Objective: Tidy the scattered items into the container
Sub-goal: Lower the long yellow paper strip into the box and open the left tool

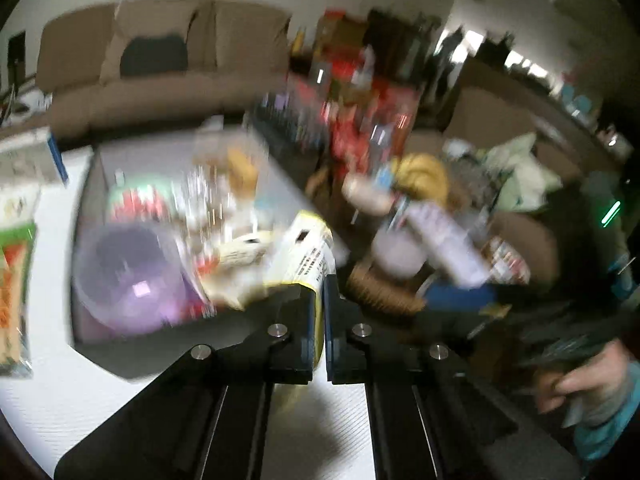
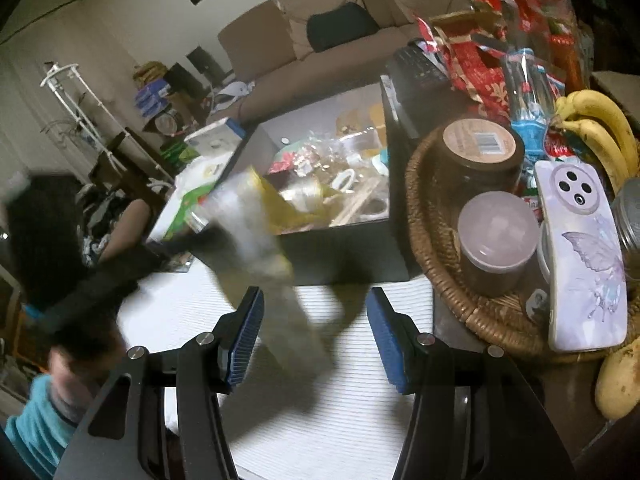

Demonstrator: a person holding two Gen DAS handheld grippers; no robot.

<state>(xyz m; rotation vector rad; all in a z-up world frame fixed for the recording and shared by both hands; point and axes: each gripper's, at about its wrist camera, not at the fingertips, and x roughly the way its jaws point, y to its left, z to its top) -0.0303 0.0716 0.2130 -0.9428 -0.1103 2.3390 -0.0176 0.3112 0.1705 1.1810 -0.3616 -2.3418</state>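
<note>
My left gripper (image 1: 319, 296) is shut on a yellow and white packet (image 1: 304, 252), held at the near right edge of the dark open box (image 1: 120, 356). The box holds several items, among them a purple round lid (image 1: 132, 276). The left wrist view is blurred. In the right wrist view the box (image 2: 344, 248) stands ahead, and the packet (image 2: 256, 220) shows as a blur at the box's near left corner, with the left gripper dark behind it. My right gripper (image 2: 316, 320) is open and empty, above the white mat (image 2: 340, 400) in front of the box.
A wicker basket (image 2: 440, 280) with jars, a phone case and bananas (image 2: 600, 128) stands right of the box. Red wrappers and a keyboard lie behind. Flat packets (image 1: 16, 248) lie left of the box. A brown sofa (image 1: 160, 80) is beyond.
</note>
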